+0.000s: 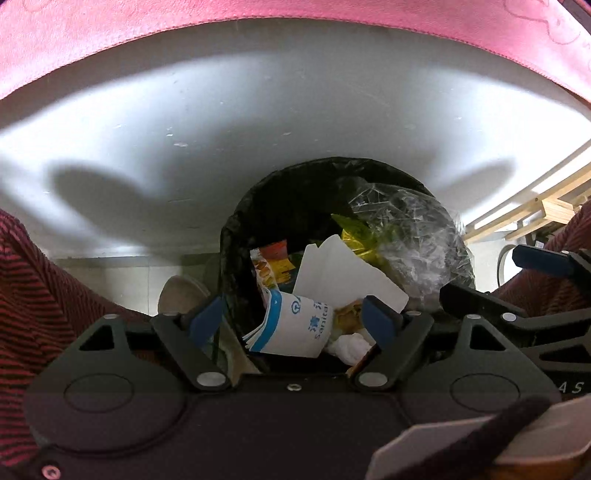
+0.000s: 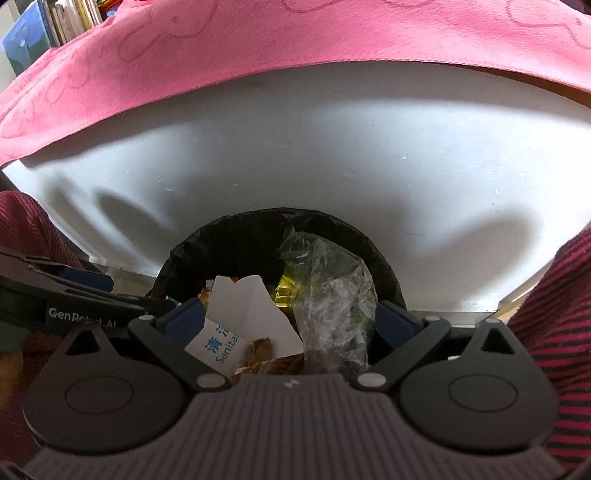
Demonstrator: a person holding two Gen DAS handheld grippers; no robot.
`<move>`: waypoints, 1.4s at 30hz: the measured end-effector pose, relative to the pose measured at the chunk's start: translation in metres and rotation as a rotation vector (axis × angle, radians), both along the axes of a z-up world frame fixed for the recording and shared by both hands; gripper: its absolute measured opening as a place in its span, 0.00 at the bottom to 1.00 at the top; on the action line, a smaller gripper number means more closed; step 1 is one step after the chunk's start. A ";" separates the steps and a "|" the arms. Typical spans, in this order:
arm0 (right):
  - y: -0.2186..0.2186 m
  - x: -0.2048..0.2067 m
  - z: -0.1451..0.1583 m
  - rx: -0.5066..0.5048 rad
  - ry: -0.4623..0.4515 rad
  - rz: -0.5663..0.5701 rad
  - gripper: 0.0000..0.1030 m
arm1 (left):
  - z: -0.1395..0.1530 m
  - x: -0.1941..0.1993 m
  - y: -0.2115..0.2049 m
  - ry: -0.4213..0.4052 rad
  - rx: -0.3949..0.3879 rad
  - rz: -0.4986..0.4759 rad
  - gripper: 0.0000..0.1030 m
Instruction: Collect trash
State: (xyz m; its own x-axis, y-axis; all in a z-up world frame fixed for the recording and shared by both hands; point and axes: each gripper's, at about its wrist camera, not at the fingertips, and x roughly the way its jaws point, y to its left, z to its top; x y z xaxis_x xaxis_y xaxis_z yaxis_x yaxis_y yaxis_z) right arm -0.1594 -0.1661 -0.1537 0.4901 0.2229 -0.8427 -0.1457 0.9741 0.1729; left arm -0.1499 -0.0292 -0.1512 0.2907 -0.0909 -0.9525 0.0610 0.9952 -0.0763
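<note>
The fingers (image 1: pixel 207 319) of the left gripper (image 1: pixel 291 319) are spread wide with nothing between them. The right gripper (image 2: pixel 291 319) has its blue fingers (image 2: pixel 184 319) spread wide too, and they hold nothing. Both hang just above the bin (image 1: pixel 236 236), which has a black bag as a liner and sits on the floor against a white wall (image 1: pixel 258 110), under the edge of a pink cloth (image 1: pixel 295 22).

The trash is already in the bin. On top lies a white folded card (image 1: pixel 343 273). Near the front rim is a white and blue paper packet (image 1: pixel 295 328) with writing on it. At the right side is a crumpled clear plastic bag (image 1: pixel 410 236), and an orange snack wrapper (image 1: pixel 269 266) stands at the left side.

All of it looks light. The card is thin and a bit stiff, so I think pinching its edge would work best. The clear bag is soft and crinkly and may slip, so a bunched fold is the best place to hold. The black liner is thin and could tear, so I would take it at the rim.

The left view shows a white crumpled tissue (image 1: pixel 351 345) by the front rim, and wooden slats (image 1: pixel 546 199) far right. The right view shows books (image 2: pixel 55 26) at the top left corner, and a brown wrapper (image 2: pixel 262 349) under the card.
</note>
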 end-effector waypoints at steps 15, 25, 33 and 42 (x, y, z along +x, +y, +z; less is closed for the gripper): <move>0.002 0.000 -0.003 -0.005 0.002 0.009 0.99 | -0.006 -0.002 0.000 0.014 0.000 0.013 0.81; 0.002 0.000 -0.003 -0.006 0.003 0.009 0.99 | -0.007 -0.002 0.001 0.020 -0.001 0.017 0.81; 0.002 -0.001 -0.004 -0.008 0.003 0.011 0.99 | -0.007 -0.002 0.000 0.024 0.005 0.020 0.82; 0.003 -0.001 -0.004 -0.009 0.004 0.012 0.99 | -0.007 -0.002 0.000 0.015 0.015 0.011 0.82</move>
State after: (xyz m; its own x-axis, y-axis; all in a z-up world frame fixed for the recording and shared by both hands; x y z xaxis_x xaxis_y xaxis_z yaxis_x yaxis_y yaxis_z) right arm -0.1602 -0.1635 -0.1578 0.4845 0.2209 -0.8465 -0.1566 0.9739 0.1645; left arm -0.1517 -0.0296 -0.1586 0.2775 -0.0736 -0.9579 0.0486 0.9969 -0.0625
